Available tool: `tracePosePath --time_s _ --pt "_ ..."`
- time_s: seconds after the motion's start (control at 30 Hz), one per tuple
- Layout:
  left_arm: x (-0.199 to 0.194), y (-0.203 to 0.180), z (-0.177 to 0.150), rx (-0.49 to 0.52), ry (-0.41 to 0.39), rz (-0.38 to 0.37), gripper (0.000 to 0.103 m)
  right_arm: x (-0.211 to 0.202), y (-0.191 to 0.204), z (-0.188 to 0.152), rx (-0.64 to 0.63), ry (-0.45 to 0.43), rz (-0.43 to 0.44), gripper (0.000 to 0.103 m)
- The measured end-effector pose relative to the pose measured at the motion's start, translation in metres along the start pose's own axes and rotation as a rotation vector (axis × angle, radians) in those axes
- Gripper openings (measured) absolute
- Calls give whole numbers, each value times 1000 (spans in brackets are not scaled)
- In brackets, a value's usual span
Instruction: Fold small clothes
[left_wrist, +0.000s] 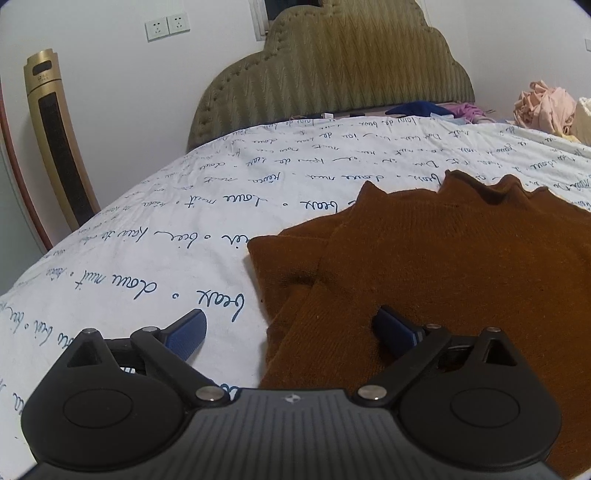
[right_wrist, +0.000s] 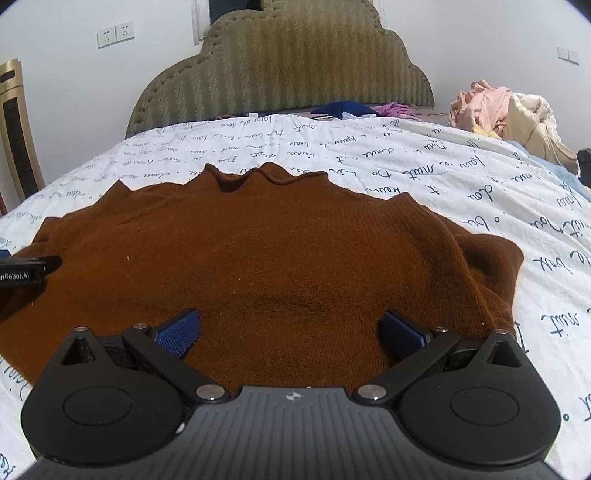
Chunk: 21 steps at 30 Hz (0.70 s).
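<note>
A brown knitted garment (right_wrist: 266, 251) lies spread flat on the bed, its wavy far hem toward the headboard. In the left wrist view the same brown garment (left_wrist: 443, 266) fills the right side, with a folded-in flap at its left edge. My left gripper (left_wrist: 290, 328) stands open over that left edge, one blue pad above the sheet, the other above the knit, nothing pinched. My right gripper (right_wrist: 290, 325) is open too, both pads hovering over the near part of the garment. The left gripper's body (right_wrist: 26, 271) shows at the left rim of the right wrist view.
The white bedsheet (left_wrist: 147, 251) with blue handwriting covers the bed. A green padded headboard (right_wrist: 284, 70) stands at the far end, with dark blue and purple clothes (right_wrist: 354, 109) below it. A pile of pink and cream clothes (right_wrist: 509, 114) lies far right. A gold tower appliance (left_wrist: 55, 140) stands left.
</note>
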<state>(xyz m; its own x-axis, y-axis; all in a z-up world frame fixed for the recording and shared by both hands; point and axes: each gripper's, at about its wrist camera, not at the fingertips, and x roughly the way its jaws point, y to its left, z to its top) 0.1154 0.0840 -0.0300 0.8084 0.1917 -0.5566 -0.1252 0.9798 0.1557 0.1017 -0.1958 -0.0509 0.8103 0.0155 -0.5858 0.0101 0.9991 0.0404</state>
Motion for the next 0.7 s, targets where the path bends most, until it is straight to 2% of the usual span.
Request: tracePosePath --time_s 0.3,0.7 --pt "7 17 -2 -104 32 -64 102 1 3 -1 -6 4 -8 103" --pt "8 20 -3 -131 42 -84 102 1 1 -1 -5 4 -4 103"
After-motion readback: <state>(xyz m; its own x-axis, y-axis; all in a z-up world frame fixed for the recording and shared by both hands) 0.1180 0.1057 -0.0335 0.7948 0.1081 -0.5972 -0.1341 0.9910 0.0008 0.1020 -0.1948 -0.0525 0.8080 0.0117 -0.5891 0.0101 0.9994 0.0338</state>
